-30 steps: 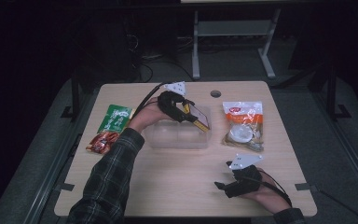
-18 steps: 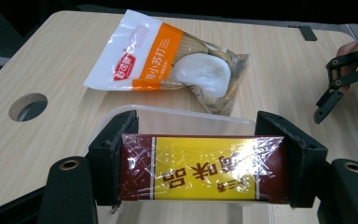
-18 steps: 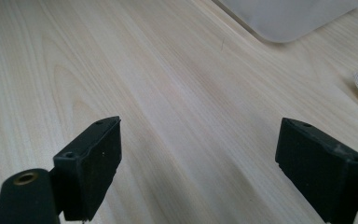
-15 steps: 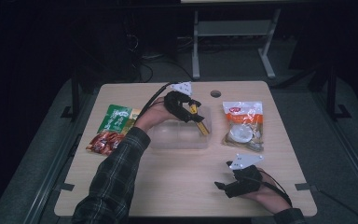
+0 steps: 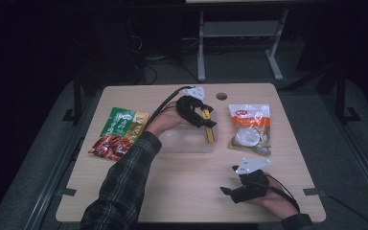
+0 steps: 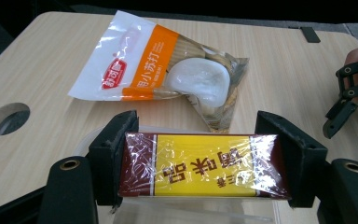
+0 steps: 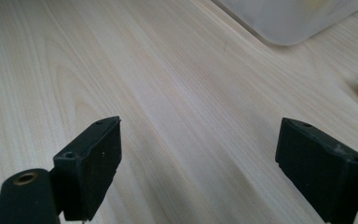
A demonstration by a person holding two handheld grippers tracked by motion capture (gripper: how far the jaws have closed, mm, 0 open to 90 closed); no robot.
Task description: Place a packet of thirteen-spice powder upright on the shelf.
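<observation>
Held item: yellow snack bar [image 6: 204, 165], clamped end to end in my left hand-held gripper [image 6: 204, 158], so it stays level.
Location: over the clear tub [image 5: 187, 142], mid-worktop; I judge it's bound for inside.
Right hand-held gripper [image 7: 198, 163]: jaws apart, nothing between, resting near the worktop's front edge.
Neighbour: biscuit bag [image 6: 163, 70], beyond.

Wrapped bar [image 6: 204, 165] over clear tub [image 5: 184, 143], cracker bag [image 5: 249, 128] right, snack packets [image 5: 120, 132] left

Bare table [image 5: 182, 187] lies open in front; snack bags [image 5: 250, 128] flank the clear container [image 5: 187, 143].
</observation>
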